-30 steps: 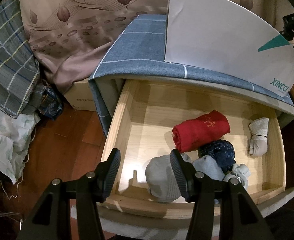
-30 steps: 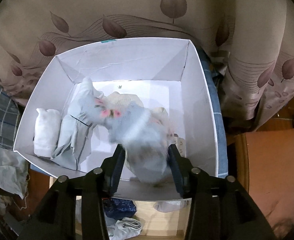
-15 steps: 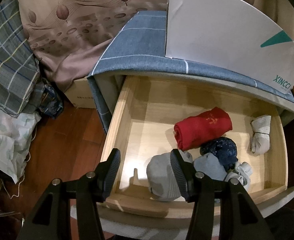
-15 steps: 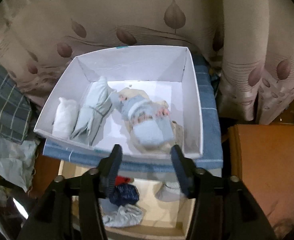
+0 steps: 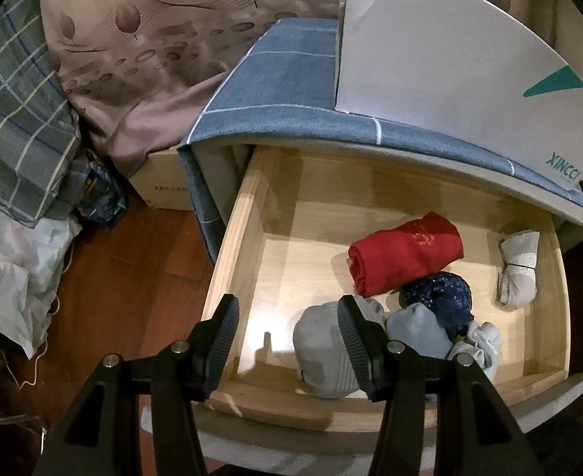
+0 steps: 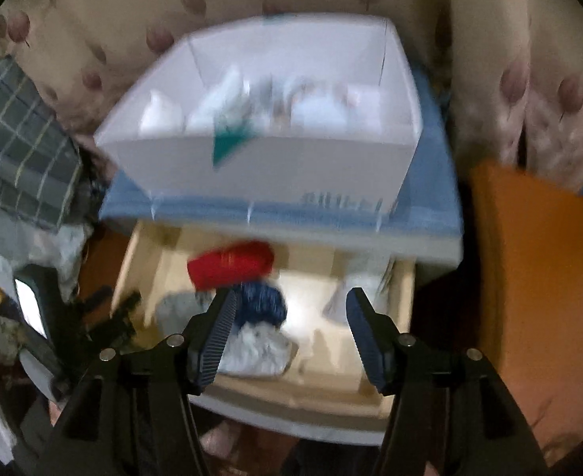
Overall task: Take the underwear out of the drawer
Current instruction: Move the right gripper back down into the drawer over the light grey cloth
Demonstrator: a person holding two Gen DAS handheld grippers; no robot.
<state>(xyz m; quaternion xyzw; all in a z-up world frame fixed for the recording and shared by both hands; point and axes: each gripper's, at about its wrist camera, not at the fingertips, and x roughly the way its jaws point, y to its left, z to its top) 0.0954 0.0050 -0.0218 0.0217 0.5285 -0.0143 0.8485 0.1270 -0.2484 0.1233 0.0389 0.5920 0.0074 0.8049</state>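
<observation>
The wooden drawer (image 5: 231, 238) stands pulled out. Inside lie a red roll (image 5: 406, 254), a dark blue bundle (image 5: 438, 301), a grey bundle (image 5: 319, 341), a pale blue one (image 5: 414, 329) and a whitish one (image 5: 519, 265). My left gripper (image 5: 287, 305) hovers open over the drawer's front left, with nothing between its fingers. The right wrist view is blurred. My right gripper (image 6: 291, 297) hangs above the drawer (image 6: 140, 246), near the dark blue bundle (image 6: 261, 303) and the red roll (image 6: 231, 263). Its jaws are opening and hold nothing. The white box (image 6: 271, 166) on top holds several pale bundles.
A blue checked cloth (image 5: 291, 91) covers the cabinet top under the white box (image 5: 450, 71). A cardboard box (image 5: 164, 182), plaid fabric (image 5: 17, 119) and white cloth (image 5: 13, 277) crowd the wooden floor at left. A leaf-print curtain (image 5: 152, 39) hangs behind. An orange-brown surface (image 6: 529, 297) lies right.
My right gripper let go of a pale blue bundle into the white box, drew back and now sits over the drawer with wider jaws. The left gripper has not moved.
</observation>
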